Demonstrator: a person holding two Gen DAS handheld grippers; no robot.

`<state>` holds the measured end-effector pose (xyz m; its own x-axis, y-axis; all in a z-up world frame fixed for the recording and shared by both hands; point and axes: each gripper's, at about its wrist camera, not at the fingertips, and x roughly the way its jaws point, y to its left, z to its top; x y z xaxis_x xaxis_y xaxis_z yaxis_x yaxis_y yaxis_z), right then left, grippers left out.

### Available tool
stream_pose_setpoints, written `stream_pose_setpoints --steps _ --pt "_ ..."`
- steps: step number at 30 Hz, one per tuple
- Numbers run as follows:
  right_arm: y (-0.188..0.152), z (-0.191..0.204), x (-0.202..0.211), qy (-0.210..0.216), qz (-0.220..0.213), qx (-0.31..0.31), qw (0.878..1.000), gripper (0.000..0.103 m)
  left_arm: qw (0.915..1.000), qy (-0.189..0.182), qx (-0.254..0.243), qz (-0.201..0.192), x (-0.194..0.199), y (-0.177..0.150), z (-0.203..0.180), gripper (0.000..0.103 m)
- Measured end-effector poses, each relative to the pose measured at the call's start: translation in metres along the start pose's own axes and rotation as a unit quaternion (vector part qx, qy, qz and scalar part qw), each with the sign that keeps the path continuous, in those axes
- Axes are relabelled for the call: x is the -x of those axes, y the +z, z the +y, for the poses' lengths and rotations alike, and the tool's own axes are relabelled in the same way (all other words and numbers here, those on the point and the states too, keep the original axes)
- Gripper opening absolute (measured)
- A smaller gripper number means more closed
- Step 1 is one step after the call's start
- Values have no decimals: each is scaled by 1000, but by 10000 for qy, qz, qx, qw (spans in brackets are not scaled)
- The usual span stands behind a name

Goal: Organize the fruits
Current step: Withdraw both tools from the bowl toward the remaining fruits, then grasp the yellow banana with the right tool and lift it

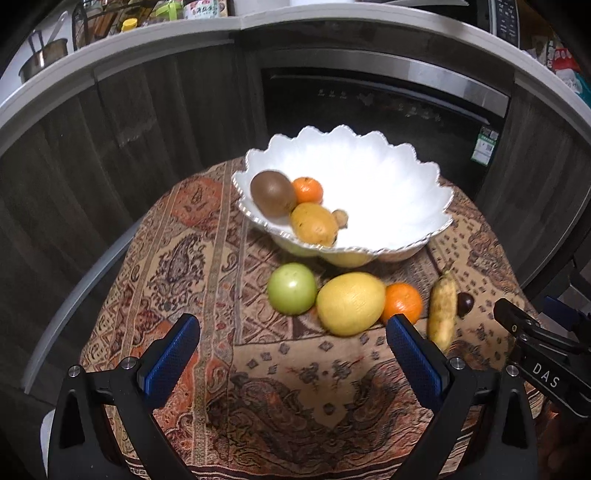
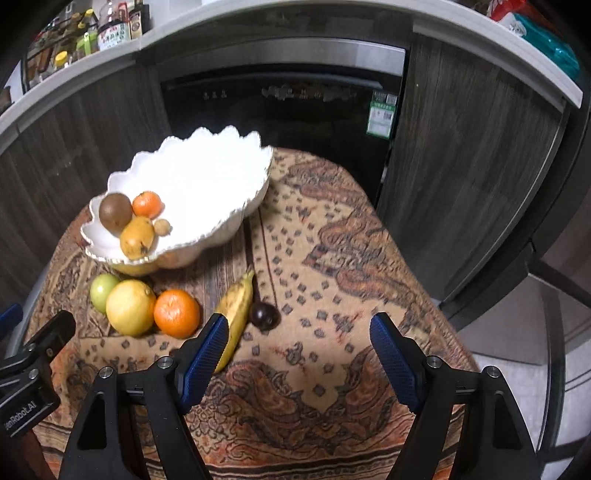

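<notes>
A white scalloped bowl (image 1: 388, 192) (image 2: 207, 173) stands at the far side of the patterned cloth. In it lie a kiwi (image 1: 272, 192), a small orange (image 1: 307, 190), a yellow-brown fruit (image 1: 314, 224) and a tiny brown one (image 1: 340, 218). In front of the bowl lie a green apple (image 1: 291, 288), a big yellow citrus (image 1: 350, 303), an orange (image 1: 402, 301), a banana (image 1: 442, 309) (image 2: 236, 310) and a dark round fruit (image 2: 264, 315). My left gripper (image 1: 291, 354) is open above the cloth, just short of the apple and citrus. My right gripper (image 2: 299, 350) is open, its left finger beside the banana.
The small table (image 2: 369, 258) has a patterned cloth and drops off at left and right. Dark wood cabinets and a black oven door (image 1: 369, 110) stand behind it. A counter above them carries bottles (image 2: 110, 29), a pot (image 1: 44, 55) and packets.
</notes>
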<state>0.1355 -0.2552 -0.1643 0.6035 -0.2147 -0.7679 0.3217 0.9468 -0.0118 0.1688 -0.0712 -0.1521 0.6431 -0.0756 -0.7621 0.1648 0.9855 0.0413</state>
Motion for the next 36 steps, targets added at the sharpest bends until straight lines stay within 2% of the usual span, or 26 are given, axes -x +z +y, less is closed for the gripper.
stream_pose_setpoints --steps 9,11,15,29,32,36 --pt "-10 21 -23 202 232 44 9995 79 9996 161 183 125 -18 -14 20 103" --pt "-11 24 -28 252 277 32 9993 74 9995 202 197 136 -21 -15 23 103" --pt "-11 32 -39 390 416 20 9984 58 9992 227 278 188 -28 -16 30 103" --pt "-5 47 -76 297 597 32 9978 49 9984 283 399 285 -42 -18 38 103" --pt "-5 49 -76 345 534 123 9979 35 9982 308 408 304 -42 -19 38 103" --pt "-5 48 -74 424 513 162 9977 31 9985 294 360 287 -40 -19 35 103"
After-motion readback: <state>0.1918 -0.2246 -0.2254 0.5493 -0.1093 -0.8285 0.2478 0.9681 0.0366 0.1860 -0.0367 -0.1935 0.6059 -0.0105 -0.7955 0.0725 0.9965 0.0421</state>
